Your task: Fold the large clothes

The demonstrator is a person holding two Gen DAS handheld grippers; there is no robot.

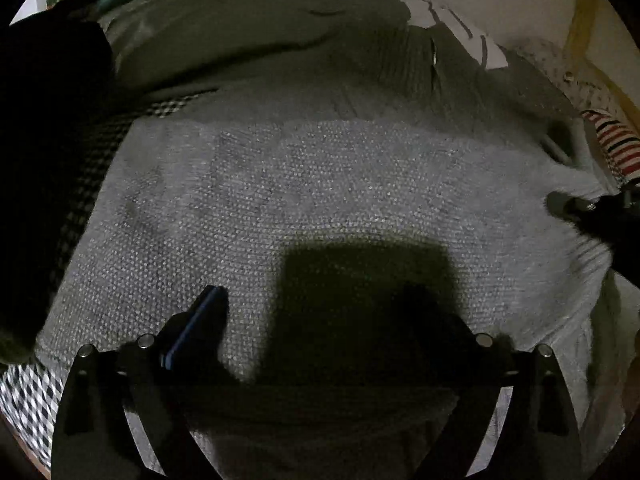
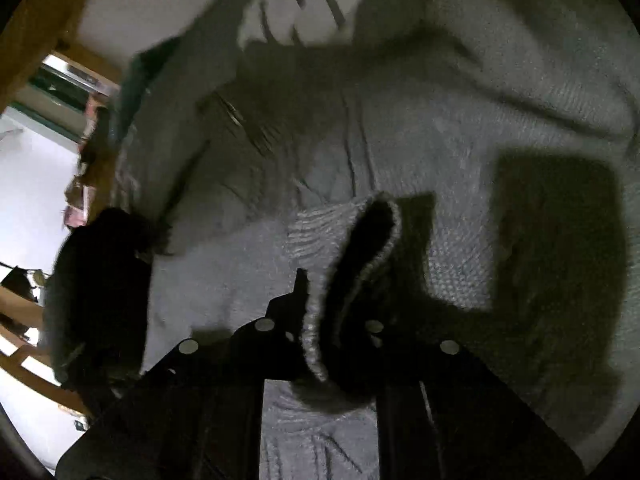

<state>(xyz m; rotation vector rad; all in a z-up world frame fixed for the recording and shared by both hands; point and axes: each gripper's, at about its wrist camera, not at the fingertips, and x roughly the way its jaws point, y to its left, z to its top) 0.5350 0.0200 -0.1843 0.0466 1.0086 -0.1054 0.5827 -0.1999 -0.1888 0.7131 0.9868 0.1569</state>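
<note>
Left wrist view: a dark garment (image 1: 52,128) fills the left edge, with checked fabric (image 1: 32,392) at lower left. Centre frame holds the grey knit sweater (image 1: 320,184), spread fairly flat, its ribbed part toward the upper centre. The left gripper (image 1: 320,312) hangs above the knit at bottom centre, pitched steeply down, jaws spread wide and nothing between them; one blue-edged finger (image 1: 204,320) shows, the other is lost in shadow. At the right edge the tip of the right gripper (image 1: 576,206) rests at the sweater's border, near a striped cloth (image 1: 616,148).

Right wrist view: a wooden frame (image 2: 36,20) and a bright room occupy the left. At lower centre the right gripper (image 2: 336,280) is clamped on a ribbed cuff or hem (image 2: 320,240) of the sweater, the edge standing up between its fingers. Rumpled knit and a pale printed sheet (image 2: 304,12) lie above and to the right.

Progress, as a judgement: early. The body appears laid out, yet no finished fold is visible; the pinched edge remains to be carried across, and the free tool must take a second hold.
</note>
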